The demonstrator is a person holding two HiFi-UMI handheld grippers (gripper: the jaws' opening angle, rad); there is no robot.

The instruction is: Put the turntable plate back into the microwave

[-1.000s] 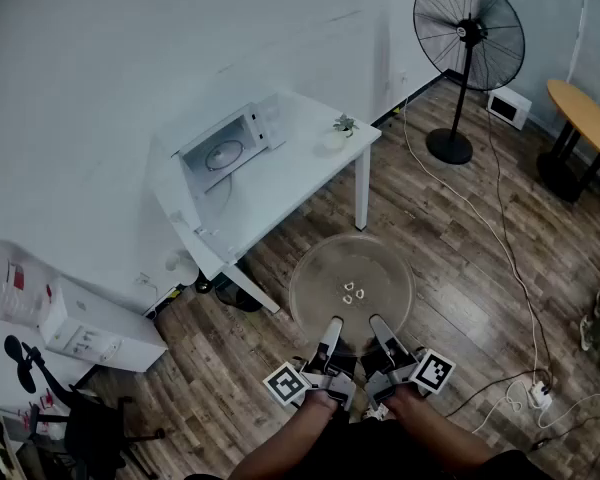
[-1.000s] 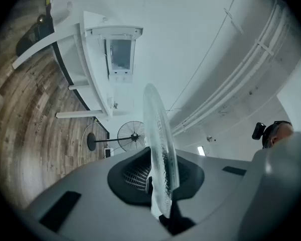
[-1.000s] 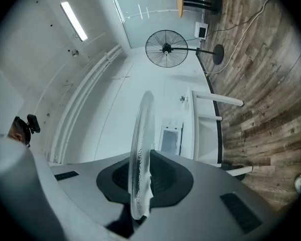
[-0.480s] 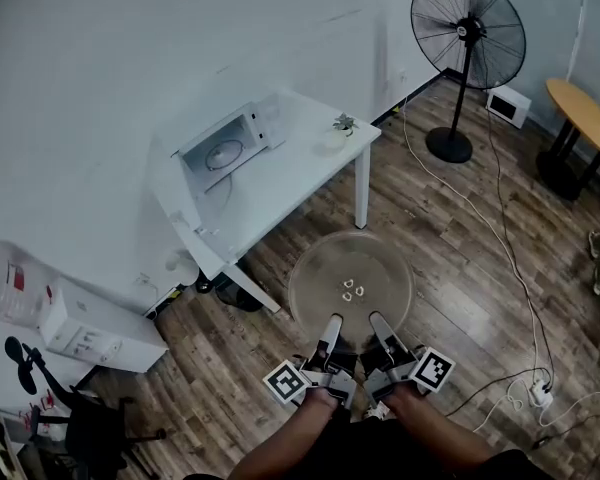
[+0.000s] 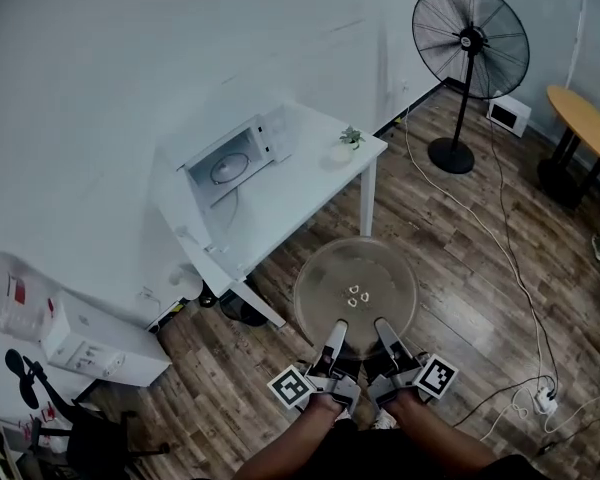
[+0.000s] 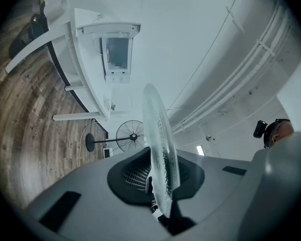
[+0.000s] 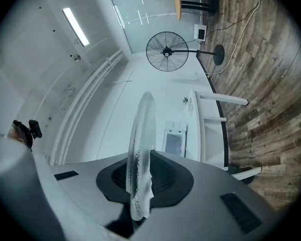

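Observation:
The round glass turntable plate hangs level above the wooden floor, gripped at its near rim by both grippers. My left gripper is shut on the plate's rim, and my right gripper is shut on the rim beside it. In the left gripper view the plate shows edge-on between the pads; the right gripper view shows the plate the same way. The white microwave stands on the white table, its door swung open; it also appears as the microwave and the microwave in the gripper views.
A small potted plant sits at the table's right corner. A standing fan is at the back right, with a cable trailing across the floor to a power strip. A wooden table is far right, a white cabinet at left.
Both grippers and the plate have moved slightly forward toward the table together; the grip on the rim is unchanged.

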